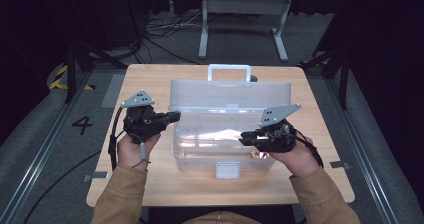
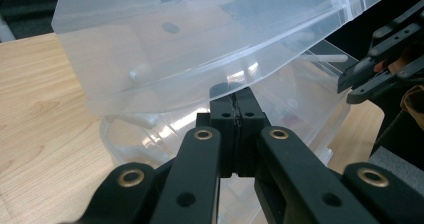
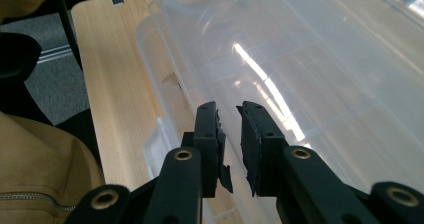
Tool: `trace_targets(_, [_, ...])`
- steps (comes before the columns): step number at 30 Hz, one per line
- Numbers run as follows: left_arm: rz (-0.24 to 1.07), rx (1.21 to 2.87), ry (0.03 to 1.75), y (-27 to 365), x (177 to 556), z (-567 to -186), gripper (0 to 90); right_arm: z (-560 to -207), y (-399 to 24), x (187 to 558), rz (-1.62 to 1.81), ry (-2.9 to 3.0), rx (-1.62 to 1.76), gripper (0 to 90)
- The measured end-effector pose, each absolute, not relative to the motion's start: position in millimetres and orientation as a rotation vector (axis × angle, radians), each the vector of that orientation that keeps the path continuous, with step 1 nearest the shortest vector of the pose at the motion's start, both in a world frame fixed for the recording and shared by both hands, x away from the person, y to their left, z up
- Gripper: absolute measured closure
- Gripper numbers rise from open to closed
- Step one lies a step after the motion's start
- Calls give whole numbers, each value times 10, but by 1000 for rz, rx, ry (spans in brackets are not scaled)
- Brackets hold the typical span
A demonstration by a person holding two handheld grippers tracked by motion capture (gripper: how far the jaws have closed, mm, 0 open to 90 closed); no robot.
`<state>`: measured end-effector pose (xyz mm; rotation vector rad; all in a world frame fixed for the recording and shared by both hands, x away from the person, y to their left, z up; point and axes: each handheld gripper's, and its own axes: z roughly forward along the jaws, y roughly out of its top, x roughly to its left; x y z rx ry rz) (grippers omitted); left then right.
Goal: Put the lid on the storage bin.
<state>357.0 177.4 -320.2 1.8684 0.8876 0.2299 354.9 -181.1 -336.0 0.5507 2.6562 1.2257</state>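
Observation:
A clear plastic toolbox [image 1: 225, 156] stands in the middle of the wooden table [image 1: 145, 79], with its lid [image 1: 230, 96] raised and tilted back. My left gripper [image 1: 175, 116] reaches in from the left to the lid's left edge. In the left gripper view its jaws [image 2: 235, 91] are pressed together at the lid's rim [image 2: 280, 59], whose thin lip appears pinched between the tips. My right gripper [image 1: 244, 138] hovers over the box's right front part. Its jaws [image 3: 230, 116] stand slightly apart with nothing between them, above the clear plastic [image 3: 310, 74].
The box has a white carrying handle [image 1: 229, 71] at its far side and a front latch [image 1: 227, 170] facing the person. The person's tan sleeves [image 1: 120, 196] come in from the near table edge. A metal stand [image 1: 242, 14] and cables lie on the floor beyond.

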Motion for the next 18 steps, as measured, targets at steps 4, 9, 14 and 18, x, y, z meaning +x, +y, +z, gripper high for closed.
trace_targets(4, [223, 1874, 888, 1776, 3569, -3206, 896, -3328, -1856, 3514, 1258, 2623, 535, 777])
trace_targets(9, [223, 1885, 882, 1780, 3562, -3209, 896, -3306, -2015, 3471, 1337, 2538, 547, 837])
trace_targets(14, [228, 1902, 869, 1781, 3556, -3213, 896, -3315, -2289, 3464, 1503, 2451, 596, 845])
trace_targets(18, [218, 1903, 864, 1789, 3559, -3218, 896, -3356, -2438, 3455, 1552, 2372, 633, 854])
